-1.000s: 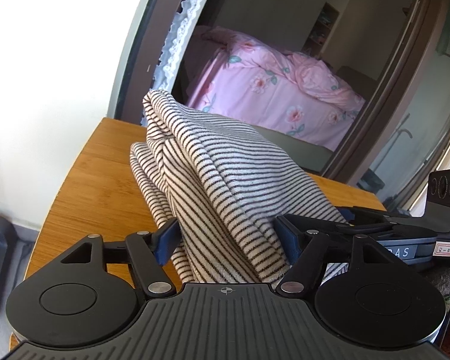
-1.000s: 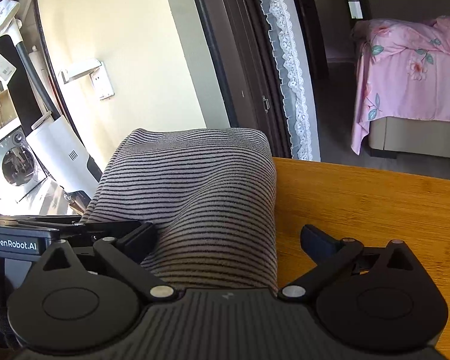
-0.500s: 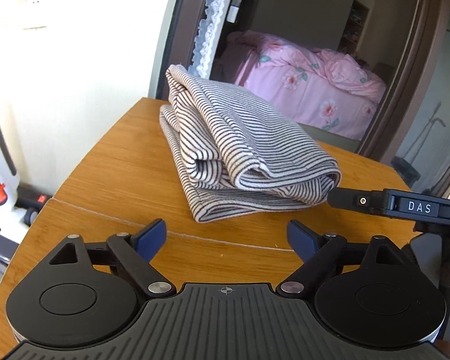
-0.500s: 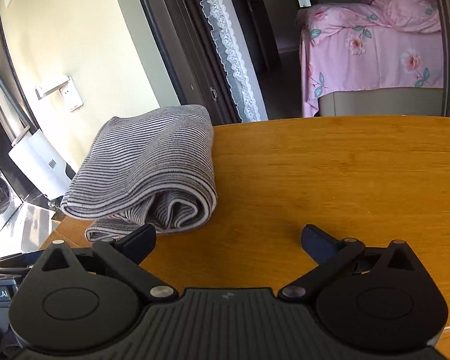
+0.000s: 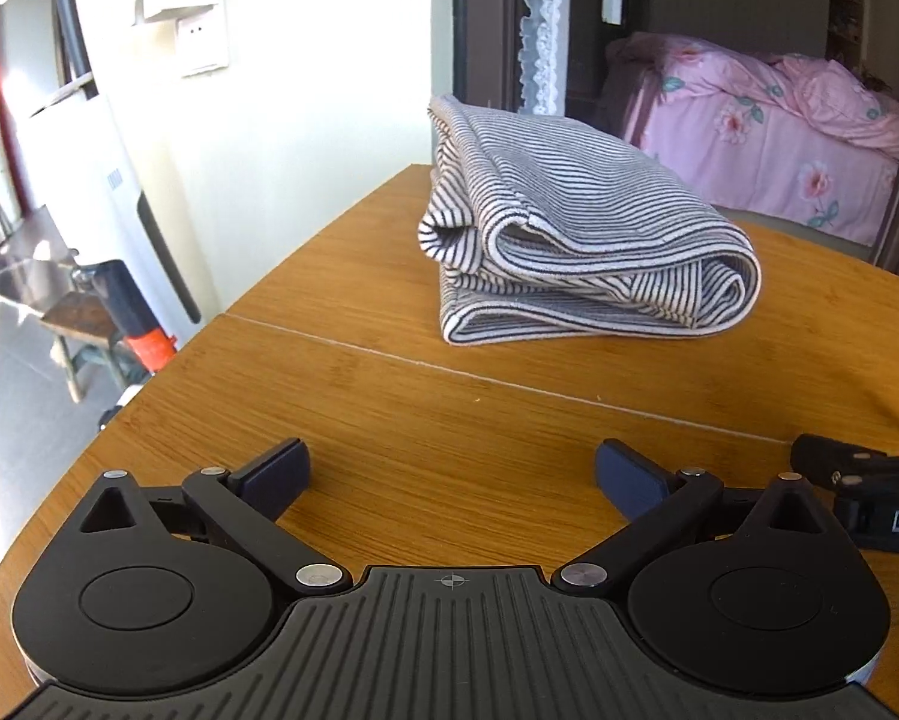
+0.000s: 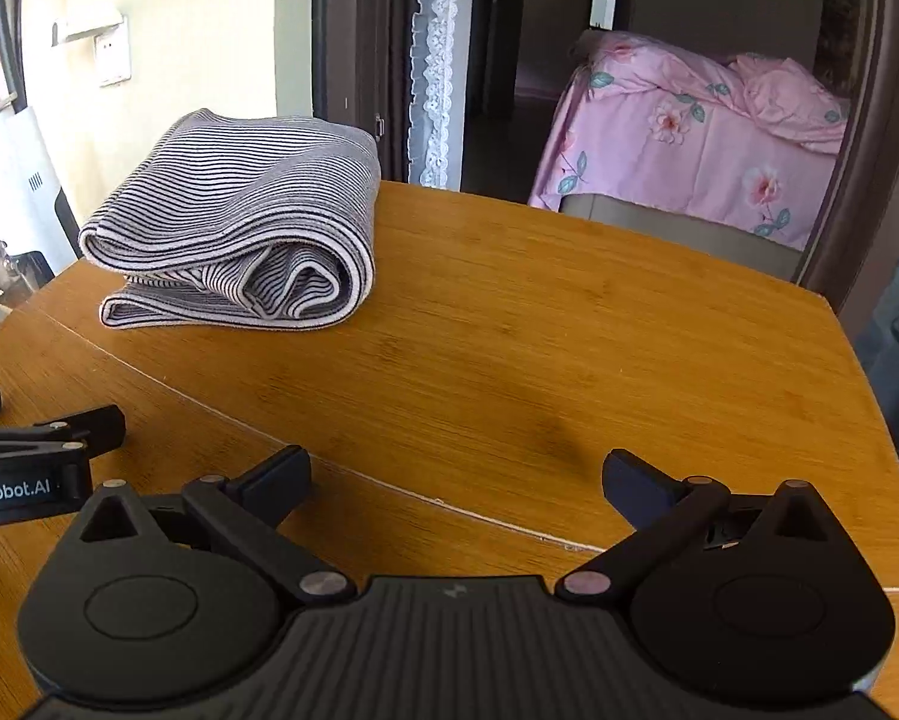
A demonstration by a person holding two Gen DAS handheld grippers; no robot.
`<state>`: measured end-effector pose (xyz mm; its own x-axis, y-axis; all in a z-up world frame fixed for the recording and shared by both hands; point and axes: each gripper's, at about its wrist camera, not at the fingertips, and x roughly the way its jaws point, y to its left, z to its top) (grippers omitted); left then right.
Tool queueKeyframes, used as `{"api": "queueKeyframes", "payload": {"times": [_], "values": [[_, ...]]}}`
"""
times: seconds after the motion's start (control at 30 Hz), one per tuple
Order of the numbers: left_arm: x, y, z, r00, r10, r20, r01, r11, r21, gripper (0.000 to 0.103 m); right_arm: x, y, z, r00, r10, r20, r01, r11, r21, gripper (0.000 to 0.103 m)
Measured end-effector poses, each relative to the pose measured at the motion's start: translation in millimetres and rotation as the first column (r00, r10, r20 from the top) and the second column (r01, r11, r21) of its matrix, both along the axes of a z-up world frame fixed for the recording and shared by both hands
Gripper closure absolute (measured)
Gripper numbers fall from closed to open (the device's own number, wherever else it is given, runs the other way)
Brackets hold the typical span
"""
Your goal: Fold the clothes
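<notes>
A black-and-white striped garment (image 5: 575,240) lies folded in a thick bundle on the wooden table (image 5: 449,408), toward its far side. It also shows in the right wrist view (image 6: 239,222), at the table's far left. My left gripper (image 5: 452,471) is open and empty, low over the table, well short of the garment. My right gripper (image 6: 455,474) is open and empty too, near the table's front. The right gripper's tip (image 5: 857,480) shows at the right edge of the left wrist view, and the left gripper's tip (image 6: 47,438) at the left edge of the right wrist view.
A seam (image 6: 389,480) crosses the table in front of the garment. Beyond the table is a doorway with a lace curtain (image 6: 437,60) and a bed with pink floral bedding (image 6: 689,138). A white appliance (image 5: 101,204) stands by the left wall.
Both grippers have let go of the striped garment and drawn back toward the table's front. The garment now lies folded on the table, apart from both.
</notes>
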<state>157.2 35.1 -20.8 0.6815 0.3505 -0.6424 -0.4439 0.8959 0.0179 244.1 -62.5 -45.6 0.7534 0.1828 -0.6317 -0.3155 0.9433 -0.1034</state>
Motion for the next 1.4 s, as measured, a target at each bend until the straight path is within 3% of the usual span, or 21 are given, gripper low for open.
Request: {"api": "queueKeyframes", "payload": {"times": [0.07, 0.17, 0.2, 0.47, 1.4], "values": [[2, -4, -1, 1.000, 0.013, 0.004, -0.013, 1.000, 0.005, 0.000, -1, 3, -2, 0.999, 0.018, 0.038, -0.017, 1.000, -0.008, 0.000], [4, -7, 0, 1.000, 0.013, 0.003, -0.013, 1.000, 0.004, 0.000, 12, -17, -5, 0.999, 0.020, -0.026, -0.017, 0.993, 0.118, 0.000], [5, -8, 0, 1.000, 0.013, 0.003, -0.013, 1.000, 0.004, 0.000, 15, -21, -6, 1.000, 0.004, -0.030, -0.001, 0.993, 0.122, 0.000], [6, -13, 2, 1.000, 0.021, 0.003, -0.021, 1.000, 0.002, 0.000, 15, -23, -8, 0.997, -0.078, -0.030, 0.080, 0.992, 0.097, 0.000], [7, -10, 1, 1.000, 0.030, 0.004, -0.030, 1.000, -0.003, 0.000, 16, -24, -10, 0.997, -0.077, -0.030, 0.079, 0.992, 0.098, 0.000]]}}
